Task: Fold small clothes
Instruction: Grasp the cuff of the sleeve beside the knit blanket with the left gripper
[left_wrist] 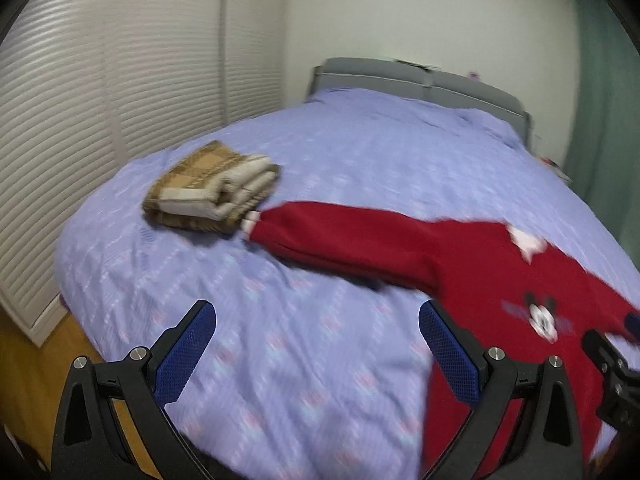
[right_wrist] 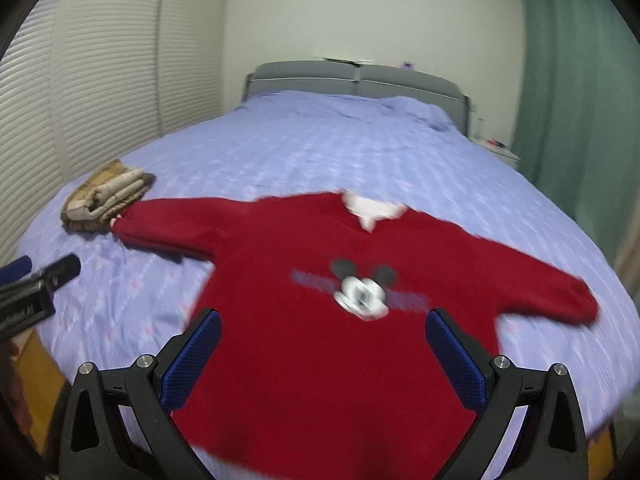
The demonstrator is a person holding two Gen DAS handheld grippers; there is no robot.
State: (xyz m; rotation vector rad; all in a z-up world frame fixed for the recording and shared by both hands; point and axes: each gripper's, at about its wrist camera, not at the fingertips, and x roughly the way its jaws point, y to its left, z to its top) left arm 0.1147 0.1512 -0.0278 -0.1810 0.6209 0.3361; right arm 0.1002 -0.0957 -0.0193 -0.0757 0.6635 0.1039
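Note:
A small red sweater (right_wrist: 320, 344) with a cartoon mouse face and a white collar lies flat on the bed, front up, both sleeves spread out. In the left wrist view the red sweater (left_wrist: 480, 272) is at the right, its left sleeve reaching toward a folded brown and cream cloth (left_wrist: 212, 190). My left gripper (left_wrist: 316, 316) is open above bare bedspread, just left of the sweater's body. My right gripper (right_wrist: 324, 324) is open above the sweater's lower body, nothing between its fingers. The left gripper's tip (right_wrist: 52, 272) shows at the left edge of the right wrist view.
The bed has a lavender patterned bedspread (right_wrist: 320, 152) and a grey headboard (right_wrist: 356, 80). The folded brown cloth (right_wrist: 108, 196) touches the sleeve cuff. White slatted doors (left_wrist: 80, 120) stand left, a green curtain (right_wrist: 572, 80) right. Wooden floor (left_wrist: 40, 368) shows below the bed's edge.

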